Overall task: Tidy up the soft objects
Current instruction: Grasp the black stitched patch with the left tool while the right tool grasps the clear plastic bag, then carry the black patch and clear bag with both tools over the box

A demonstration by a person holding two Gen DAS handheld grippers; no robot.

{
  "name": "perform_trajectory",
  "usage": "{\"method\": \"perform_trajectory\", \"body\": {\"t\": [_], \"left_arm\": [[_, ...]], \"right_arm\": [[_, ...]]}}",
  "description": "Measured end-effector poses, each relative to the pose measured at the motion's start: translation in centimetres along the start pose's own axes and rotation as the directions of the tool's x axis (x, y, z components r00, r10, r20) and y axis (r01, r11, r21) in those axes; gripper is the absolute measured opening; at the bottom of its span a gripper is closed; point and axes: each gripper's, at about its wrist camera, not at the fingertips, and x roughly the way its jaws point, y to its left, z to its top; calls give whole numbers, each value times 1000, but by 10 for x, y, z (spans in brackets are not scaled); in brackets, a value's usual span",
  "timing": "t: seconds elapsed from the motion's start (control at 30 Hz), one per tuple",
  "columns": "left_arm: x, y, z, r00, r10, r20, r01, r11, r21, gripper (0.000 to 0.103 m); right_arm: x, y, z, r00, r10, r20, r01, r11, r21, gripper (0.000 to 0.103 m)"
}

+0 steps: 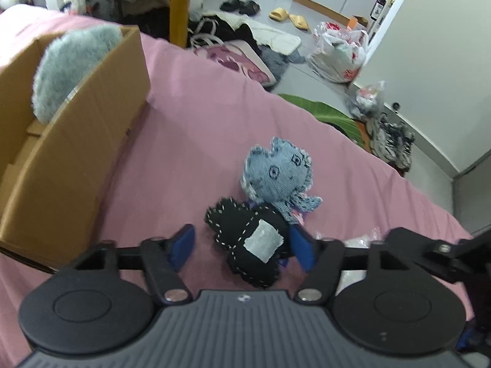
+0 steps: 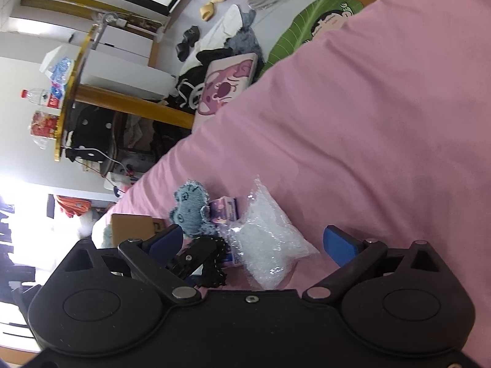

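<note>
Two grippers: both hang over the bed, jaws spread wide, nothing clamped in either.
Bed (image 1: 214, 98): pink sheet, soft and slightly rumpled, so the toys sit a little sunk in; it fills most of both views and serves as the work surface.
Room: cluttered floor past the bed edge, with a green leaf-shaped mat (image 2: 307, 24), plastic bags (image 1: 337, 55), yellow slippers (image 1: 288, 17) and sneakers (image 1: 389, 141); a wooden post stands at the far side.
Box (image 1: 76, 141): cardboard, open-topped, on the sheet to the left, apparently the drop-off spot, close enough for a short carry.
Grey plush (image 1: 70, 67): already resting inside the box, poking above its rim, so that one looks sorted.
Left gripper (image 1: 242, 247): low over the sheet, blue pads on either side of the black toy, lined up as if for a pinch.
Bubble wrap bag (image 2: 270, 245): clear packet between the open pads of the right gripper (image 2: 257, 242), lying just beside the toys.
Black toy (image 1: 248, 245): stitched felt with a pale patch, on the bed between the left pads, probably the next pick.
Denim toy (image 1: 276, 174): pale blue with drawn eyes, touching the black toy's far side, on the sheet well apart from the box.
Small carton (image 2: 225, 210): purple, tucked against the denim toy.
</note>
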Motion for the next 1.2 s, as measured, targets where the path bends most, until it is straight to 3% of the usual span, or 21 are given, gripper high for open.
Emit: {"method": "perform_trajectory", "body": {"t": [0.03,0.1,0.4,0.5,0.53,0.57,0.6,0.63,0.87,1.2], "left_arm": [[1,2,0,1000,-20,-11,20,1000,-7,45],[0,4,0,999,-45,-23,45,999,-16,37],[-16,11,0,995,-95,-19,95,995,-28,20],[-27,12,0,994,-109,-8,109,994,-22,19],[-32,13,0,994,-113,-2,113,993,-19,19],[-37,14,0,993,-118,3,119,993,-14,19],[-41,15,0,992,-124,8,124,992,-10,19],[-47,15,0,992,-128,15,128,992,-4,19],[-86,30,3,988,-141,66,140,990,18,19],[-139,72,16,978,-131,161,137,990,-23,19]], "right_arm": [[3,-1,0,1000,-10,-3,10,1000,3,97],[6,-1,-1,1000,-27,-7,27,1000,5,96],[13,9,-9,997,-83,2,83,994,-66,96],[15,13,-11,996,-91,-8,90,991,-102,76],[16,13,-12,996,-93,-18,91,990,-104,57],[17,11,-11,995,-94,-30,91,991,-98,47],[17,9,-12,995,-92,-35,88,992,-91,46],[15,10,-12,995,-93,-30,90,991,-97,38],[-3,26,-19,999,-48,11,49,986,-157,34],[-36,55,-29,998,0,67,14,976,-219,33]]}}
